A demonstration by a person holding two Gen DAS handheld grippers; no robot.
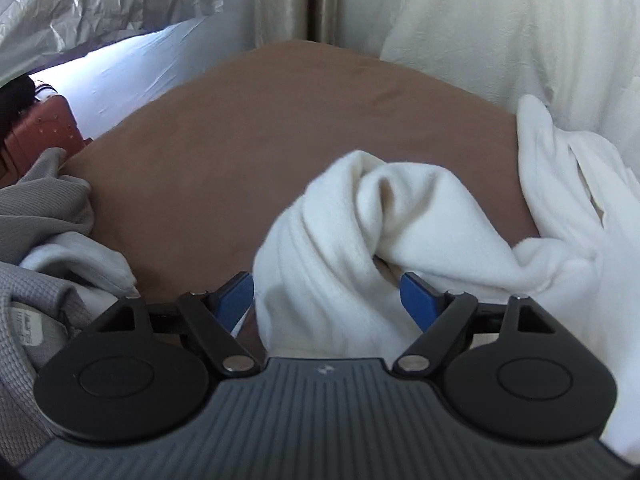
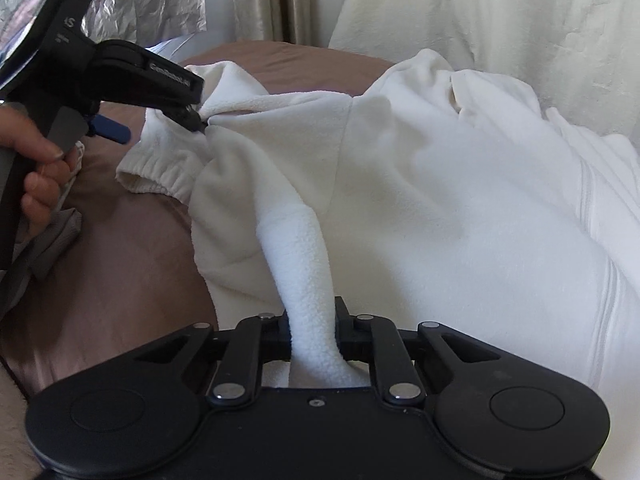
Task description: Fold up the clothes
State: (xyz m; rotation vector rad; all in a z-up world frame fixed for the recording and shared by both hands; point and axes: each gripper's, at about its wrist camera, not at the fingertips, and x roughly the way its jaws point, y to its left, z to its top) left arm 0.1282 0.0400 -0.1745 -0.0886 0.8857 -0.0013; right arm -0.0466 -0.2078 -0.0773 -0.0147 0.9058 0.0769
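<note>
Right gripper (image 2: 314, 332): jaws drawn narrow, clamped on a twisted rope of nubbly pile belonging to the white fleece garment (image 2: 420, 184). Left gripper (image 1: 328, 296): blue-padded jaws stand wide, with a bunched fold of the same fleece lying between them. In the right wrist view one finger tip touches the cloth near the gathered elastic cuff (image 2: 152, 172), and creases run to that tip (whether the cloth is hooked there or merely pressed cannot be told). The person's hand (image 2: 40, 168) wraps the left tool's handle.

Governing relation: from the right gripper the garment's held edge runs forward and leftward to the left gripper, which sits farther away over the cuff end. The body of the garment spreads ahead and to the right. The right gripper is nearer the bulk; the left is nearer the cuff.

The garment is soft, thick and matte, smooth on one face and pilled on the other. It lies rumpled and partly raised on the brown velvety bed cover (image 1: 280, 120), not in a flat fold.

Periphery: a grey waffle-knit garment (image 1: 40, 208) heaped at left, a tan leather bag (image 1: 40, 136), crinkled silver foil sheeting (image 1: 80, 0), and a cream blanket (image 1: 520, 20) behind.
</note>
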